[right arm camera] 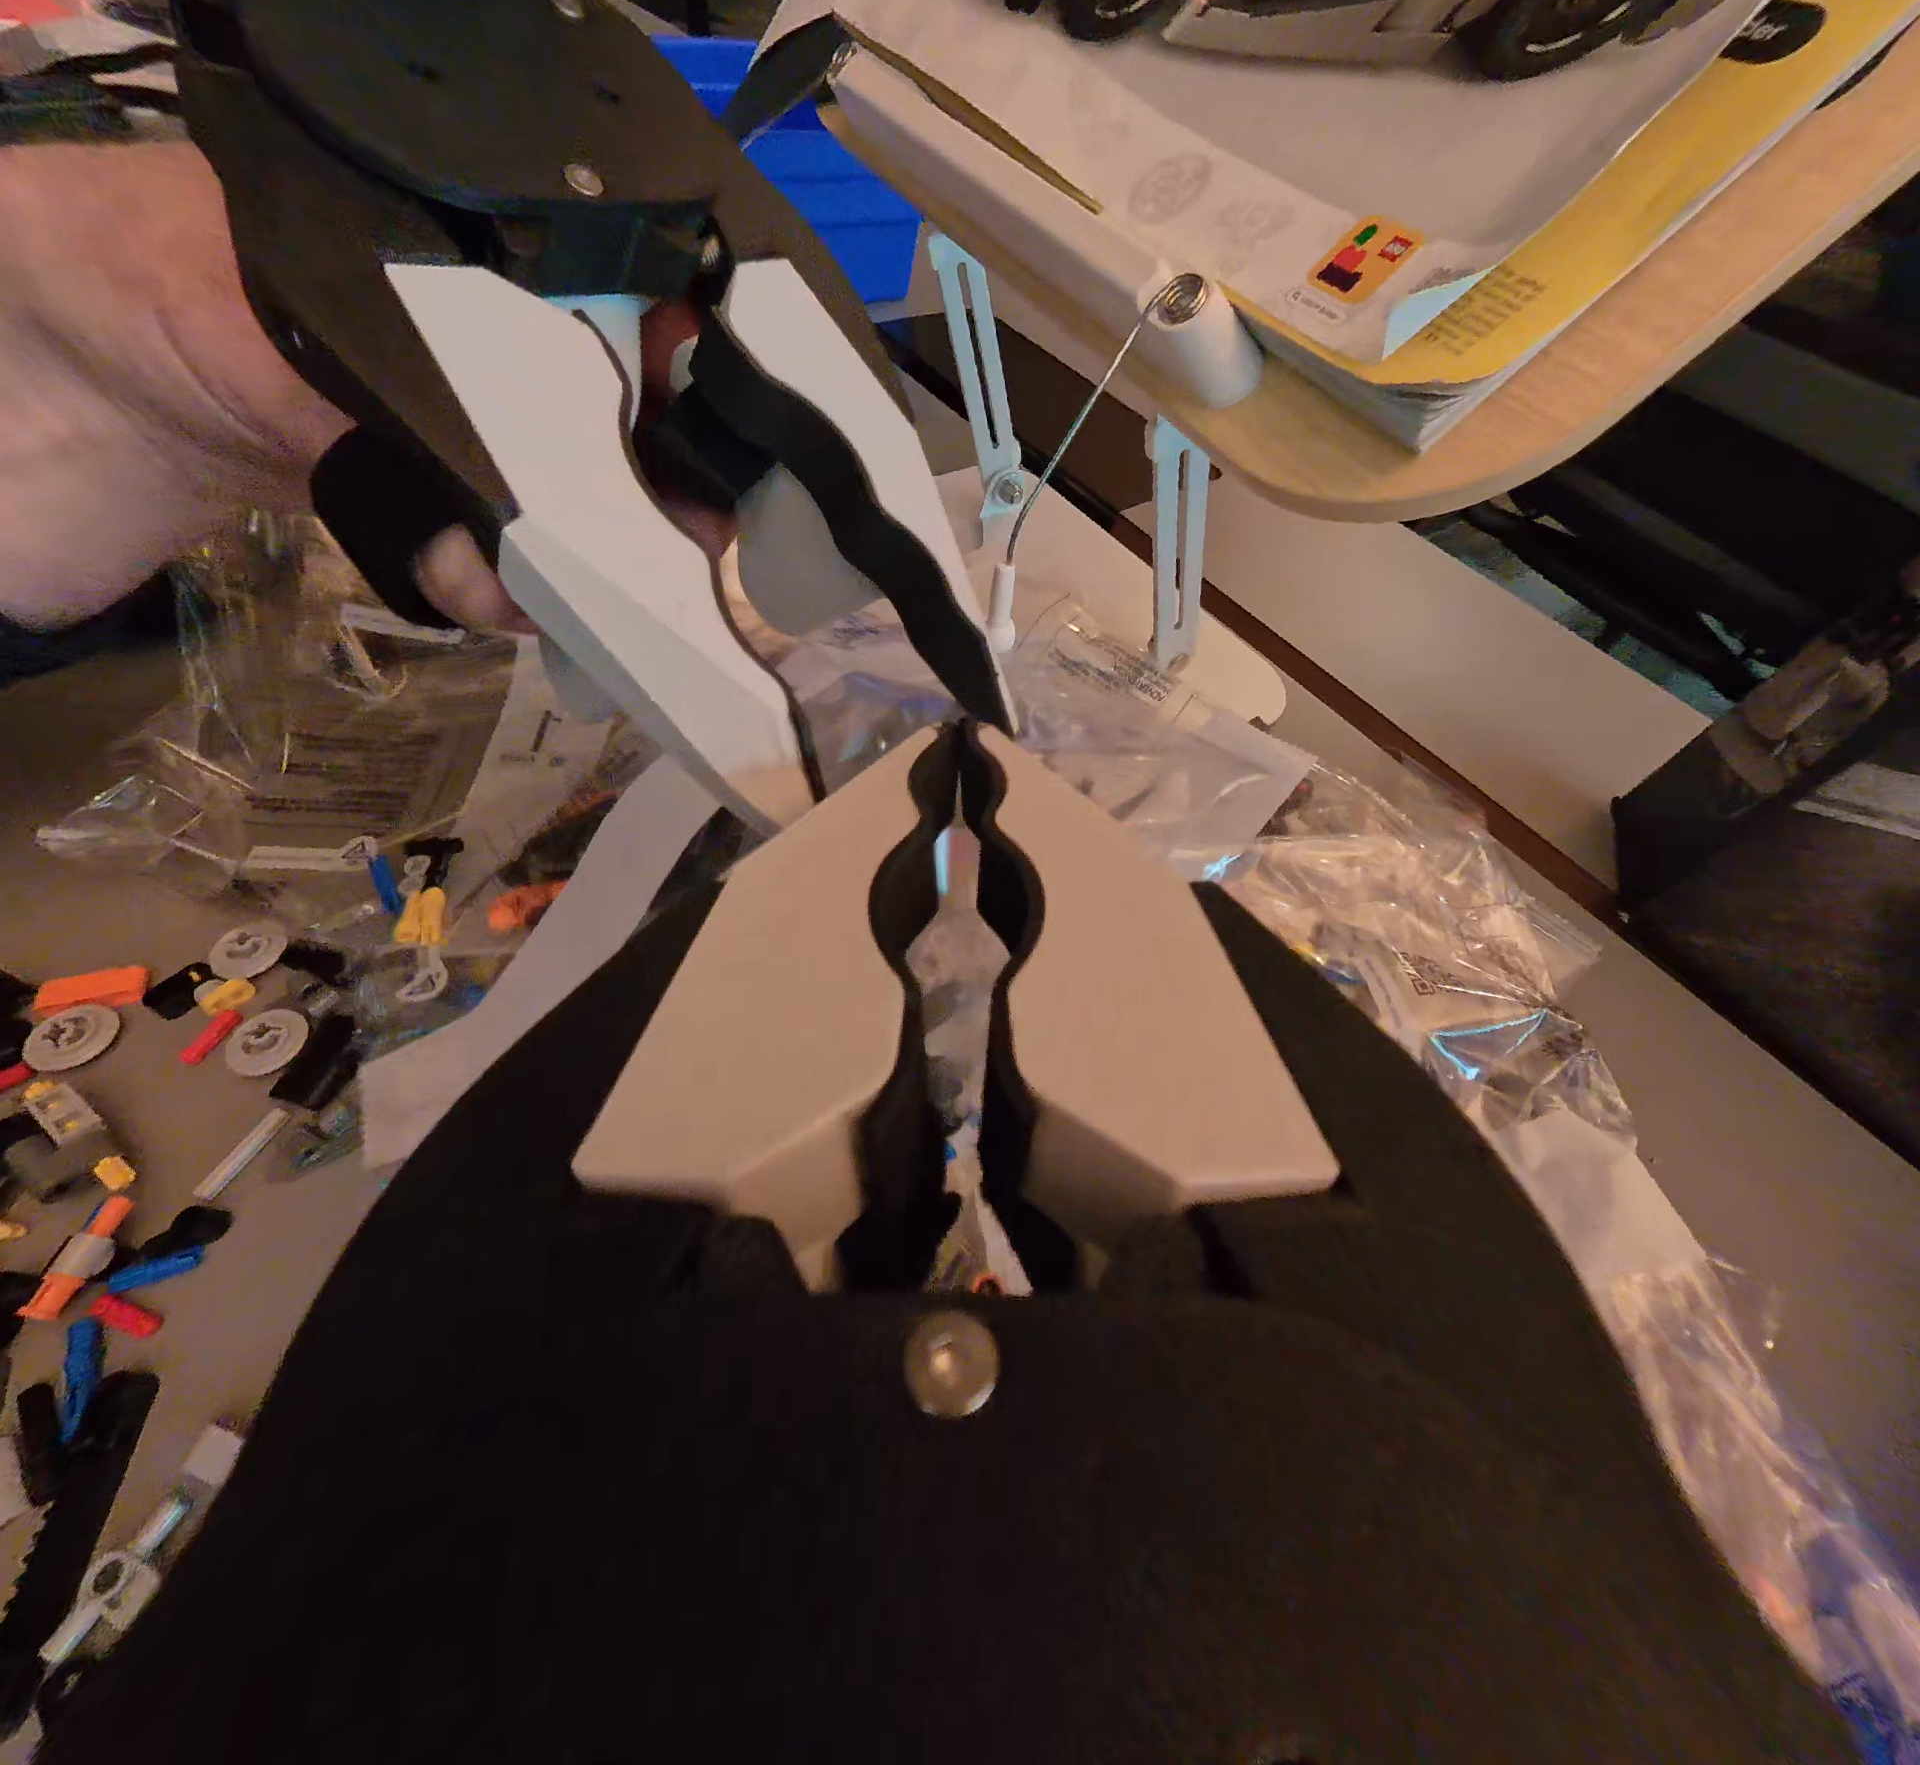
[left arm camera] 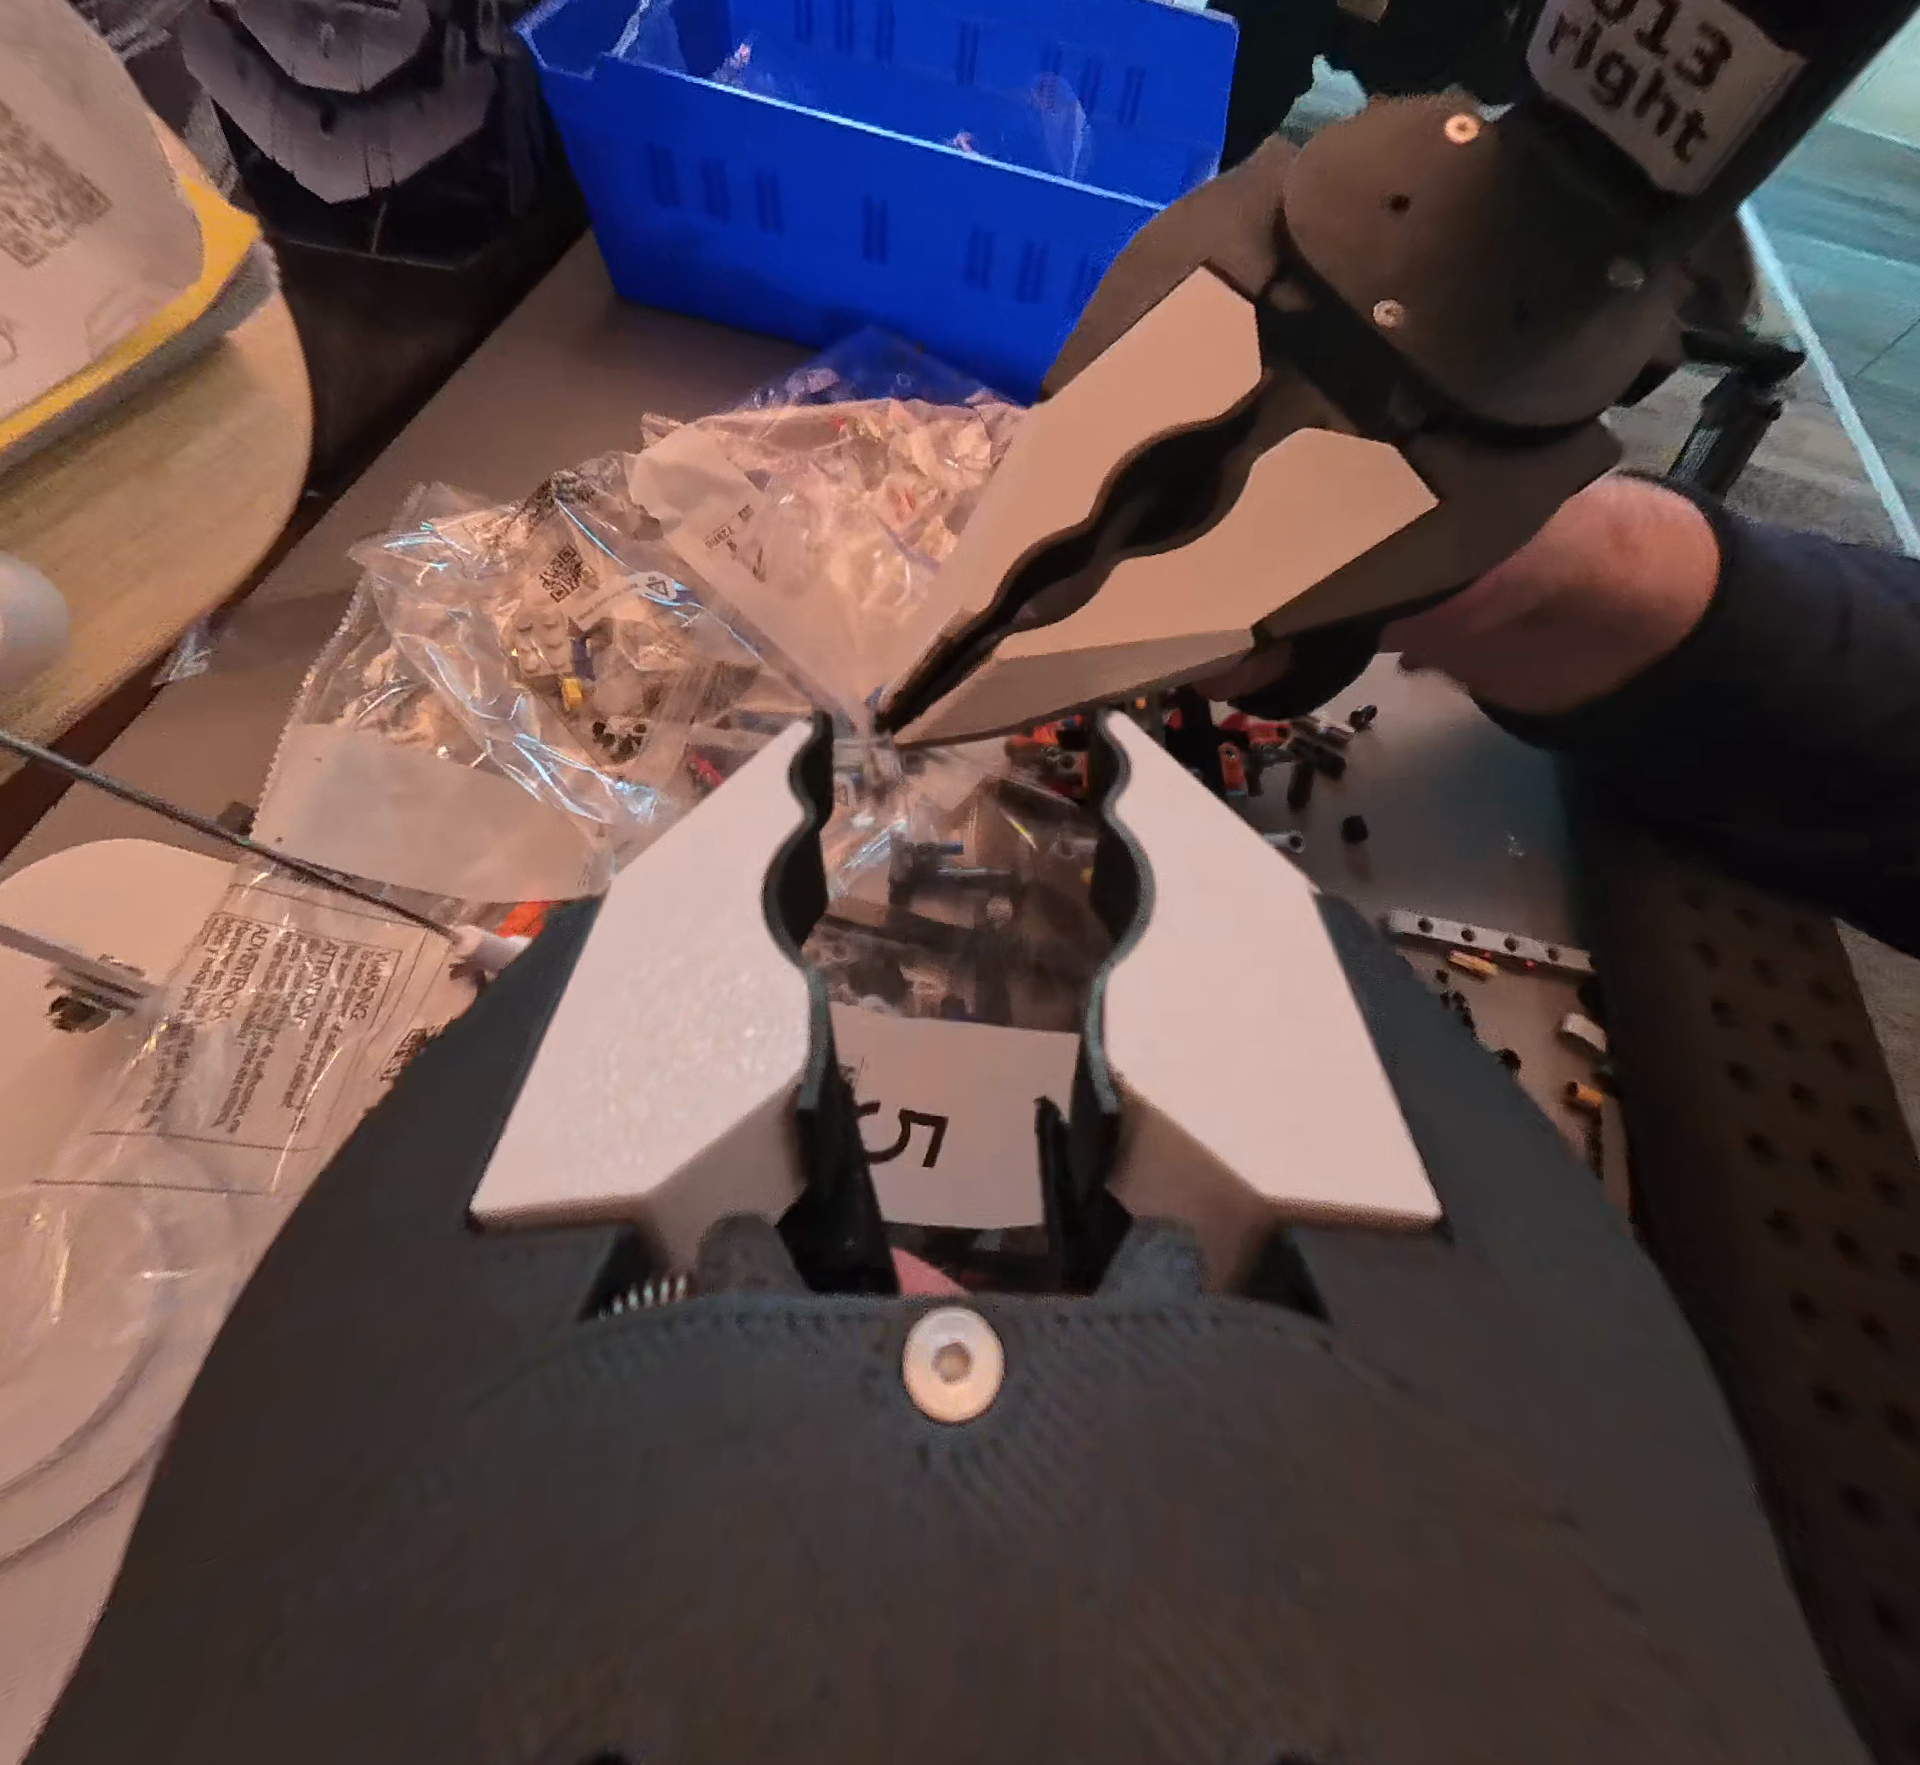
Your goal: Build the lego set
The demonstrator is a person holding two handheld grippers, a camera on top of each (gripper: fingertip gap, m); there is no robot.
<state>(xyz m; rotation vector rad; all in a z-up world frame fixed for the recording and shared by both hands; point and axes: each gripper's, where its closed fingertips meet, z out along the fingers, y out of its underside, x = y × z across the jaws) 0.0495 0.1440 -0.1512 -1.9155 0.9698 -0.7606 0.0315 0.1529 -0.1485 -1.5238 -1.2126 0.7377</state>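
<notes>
Right tongs [right arm camera: 961,733] pinch the clear parts bag [left arm camera: 935,842] mid-table; left tongs [left arm camera: 961,749] stand spread around it — a sudden tear could scatter pieces off the table [left arm camera: 540,385] edge

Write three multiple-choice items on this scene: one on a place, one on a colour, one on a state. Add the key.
1. Where is the bin?
A. behind the bags of parts
B. on the slanted stand
C. under the table

2. What colour is that bin?
A. red
B. blue
C. green

3. How is the right gripper?
A. wide open
B. shut on a clear plastic bag
C. shut on a wheel

Key: 1 A, it stands beyond the bags; 2 B, its walls are blue; 3 B, the tips pinch plastic.
</notes>
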